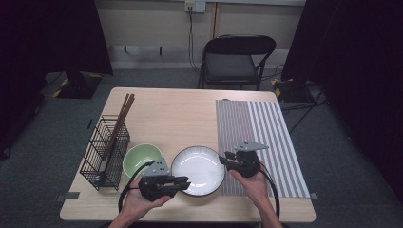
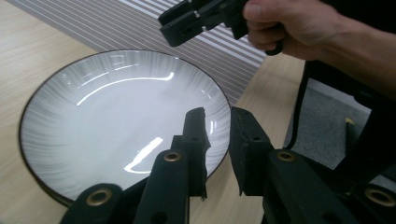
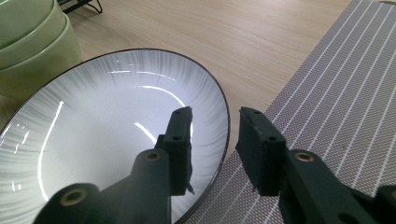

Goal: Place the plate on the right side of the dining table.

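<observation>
At the left end of the desk (image 1: 190, 109) stands a black wire rack (image 1: 105, 153) holding brown chopsticks (image 1: 119, 124) that lean up and away from it. Just to its right sits a green bowl (image 1: 140, 158).

The left gripper (image 1: 183, 182), held in the person's left hand (image 1: 140, 202), lies at the near-left rim of the white plate (image 1: 197, 170). In the left gripper view its jaws straddle the plate's dark rim, one over the inside and one outside, with a gap between them; the pads do not press on the rim.

The plate rests on the bare wood, its left edge close to the bowl and its right edge at the border of the striped mat (image 1: 259, 142).

The right gripper (image 1: 223, 159), in the right hand (image 1: 254, 183), meets the plate's right rim. In the right gripper view its jaws also stand apart astride the rim, one above the plate, the other above the mat, gripping nothing.
</observation>
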### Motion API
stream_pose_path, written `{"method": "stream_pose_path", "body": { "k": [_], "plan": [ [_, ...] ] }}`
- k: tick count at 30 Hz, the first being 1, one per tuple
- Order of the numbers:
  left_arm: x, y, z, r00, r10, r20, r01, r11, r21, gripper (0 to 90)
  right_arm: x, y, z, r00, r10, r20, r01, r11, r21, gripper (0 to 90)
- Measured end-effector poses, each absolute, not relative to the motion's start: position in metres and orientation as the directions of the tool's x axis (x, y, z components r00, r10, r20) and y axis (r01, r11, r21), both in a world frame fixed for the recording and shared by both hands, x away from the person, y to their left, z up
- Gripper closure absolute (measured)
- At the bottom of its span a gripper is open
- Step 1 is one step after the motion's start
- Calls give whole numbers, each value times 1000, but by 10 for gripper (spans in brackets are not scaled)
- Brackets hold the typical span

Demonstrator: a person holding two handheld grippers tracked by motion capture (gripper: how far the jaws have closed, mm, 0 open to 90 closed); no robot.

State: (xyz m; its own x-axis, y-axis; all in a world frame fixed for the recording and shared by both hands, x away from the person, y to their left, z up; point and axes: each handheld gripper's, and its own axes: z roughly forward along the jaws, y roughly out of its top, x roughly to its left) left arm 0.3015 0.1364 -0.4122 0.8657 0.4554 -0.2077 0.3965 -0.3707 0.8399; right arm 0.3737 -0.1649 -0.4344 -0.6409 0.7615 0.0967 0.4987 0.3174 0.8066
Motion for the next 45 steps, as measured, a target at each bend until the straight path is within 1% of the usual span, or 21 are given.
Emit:
{"method": "stream_pose_path", "body": {
  "k": [7,10,12,13,14,22,26,29,31,35,41,42,44,45],
  "plan": [
    [299,134,-424,863,458,-215,413,-393,821,780,381,-158,-444,-653,750,108,514,333,791,738],
    [298,135,-427,859,459,-226,422,-386,820,776,382,-157,-447,-648,755,104,522,340,783,741],
    [298,135,-427,860,458,-227,422,-386,820,741,383,-158,-448,-643,758,110,526,332,783,741],
    [299,136,-429,853,462,-242,439,-385,812,741,383,-159,-448,-639,759,121,531,323,783,741],
    [299,136,-431,853,459,-247,441,-383,812,719,385,-160,-449,-636,762,125,537,320,781,741],
    [298,133,-440,857,451,-249,449,-415,792,692,387,-158,-453,-632,765,122,543,325,775,747],
    [298,131,-444,861,446,-243,445,-429,786,714,388,-158,-454,-628,768,124,545,320,775,768],
    [298,129,-450,858,453,-242,451,-436,779,742,388,-159,-456,-623,773,119,547,322,773,803],
    [298,128,-452,855,455,-248,455,-431,779,740,388,-159,-456,-616,777,132,555,309,772,811],
    [298,127,-453,855,458,-242,454,-436,777,742,389,-159,-457,-613,778,135,559,306,771,809],
    [299,128,-454,863,453,-224,439,-453,776,762,391,-159,-459,-609,780,141,566,303,767,837],
    [299,128,-454,860,451,-240,448,-442,777,767,391,-159,-459,-610,780,140,564,304,768,837],
    [300,128,-454,861,449,-239,447,-443,778,770,391,-158,-459,-611,781,132,561,309,768,837],
    [300,129,-454,865,447,-227,437,-452,778,774,392,-159,-460,-611,779,140,563,304,768,839]
  ]
}}
